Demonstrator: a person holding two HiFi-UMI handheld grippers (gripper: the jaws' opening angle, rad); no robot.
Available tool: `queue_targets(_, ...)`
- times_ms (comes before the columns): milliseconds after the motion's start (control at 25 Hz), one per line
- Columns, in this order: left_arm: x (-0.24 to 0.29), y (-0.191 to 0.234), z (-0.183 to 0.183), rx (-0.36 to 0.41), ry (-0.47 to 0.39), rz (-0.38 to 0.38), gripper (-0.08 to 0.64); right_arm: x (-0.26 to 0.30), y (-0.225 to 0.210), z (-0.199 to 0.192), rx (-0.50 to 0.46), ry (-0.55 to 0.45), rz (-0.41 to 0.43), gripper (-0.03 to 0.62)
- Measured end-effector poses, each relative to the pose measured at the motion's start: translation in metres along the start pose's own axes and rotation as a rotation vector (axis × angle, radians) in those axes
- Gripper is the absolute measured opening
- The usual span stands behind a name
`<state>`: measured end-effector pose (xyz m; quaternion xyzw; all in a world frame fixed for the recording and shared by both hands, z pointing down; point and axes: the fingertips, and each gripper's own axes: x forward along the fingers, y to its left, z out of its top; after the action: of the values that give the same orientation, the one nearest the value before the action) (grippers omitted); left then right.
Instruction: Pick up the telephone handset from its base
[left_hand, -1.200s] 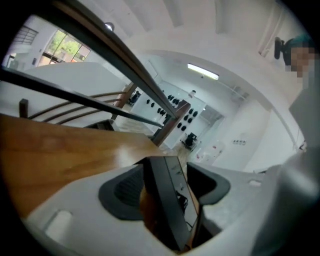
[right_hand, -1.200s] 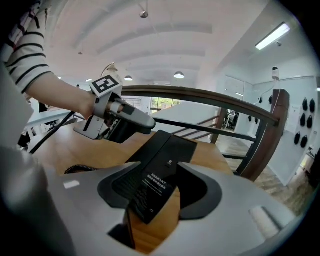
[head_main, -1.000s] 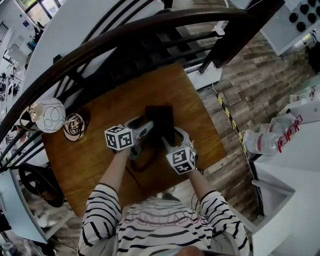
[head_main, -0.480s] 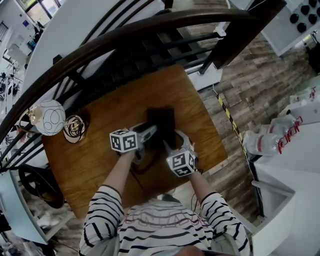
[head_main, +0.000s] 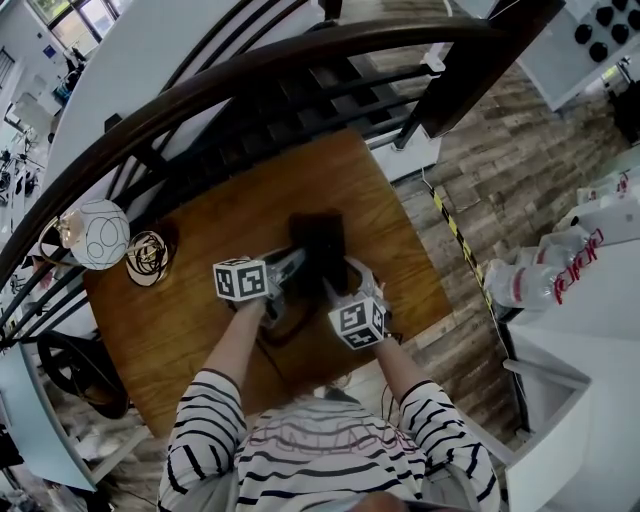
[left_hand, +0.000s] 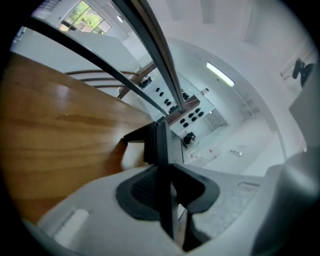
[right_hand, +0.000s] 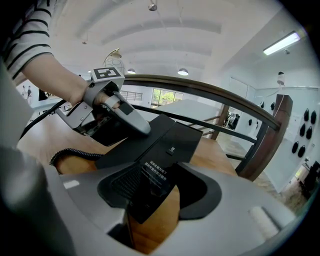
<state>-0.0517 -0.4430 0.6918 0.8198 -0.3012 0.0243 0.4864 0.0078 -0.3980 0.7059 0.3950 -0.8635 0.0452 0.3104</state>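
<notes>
A black telephone base sits mid-table. In the left gripper view the handset stands edge-on as a thin dark slab between the pads. My left gripper is closing on it, and both pads meet its sides. From the right gripper view the left gripper lies over the handset at the base's left side. My right gripper is open around the near corner of the base. That corner rests against the left pad, and wood shows beside the right pad. In the head view the left gripper and right gripper flank the phone.
A coiled cord trails from the phone toward me over the wooden table. A white patterned globe and a round wire piece sit at the far left corner. A dark curved railing runs behind. Plastic bottles lie off to the right.
My left gripper shifted slightly toward the phone and rolled a little. The right gripper and the phone base stayed where they were.
</notes>
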Motion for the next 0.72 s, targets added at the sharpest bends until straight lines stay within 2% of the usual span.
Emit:
queue_targets(160, -0.002, -0.006, 0.001, -0.035, -0.014, -0.026, 0.078, -0.001, -0.001, 0.0, -0.001, 0.005, 0.003, 0.212)
queue_targets(280, -0.005, -0.021, 0.001, 0.0, -0.009, -0.046, 0.071, -0.003, -0.002, -0.001, -0.005, 0.009, 0.006, 0.212)
queue_targets(400, -0.012, -0.032, 0.005, 0.006, -0.039, -0.057, 0.071, -0.004, -0.005, -0.001, -0.002, 0.014, 0.012, 0.211)
queue_targets(720, -0.05, -0.055, 0.013, 0.021, -0.128, -0.052, 0.069, -0.019, -0.006, 0.002, 0.116, 0.001, 0.039, 0.209)
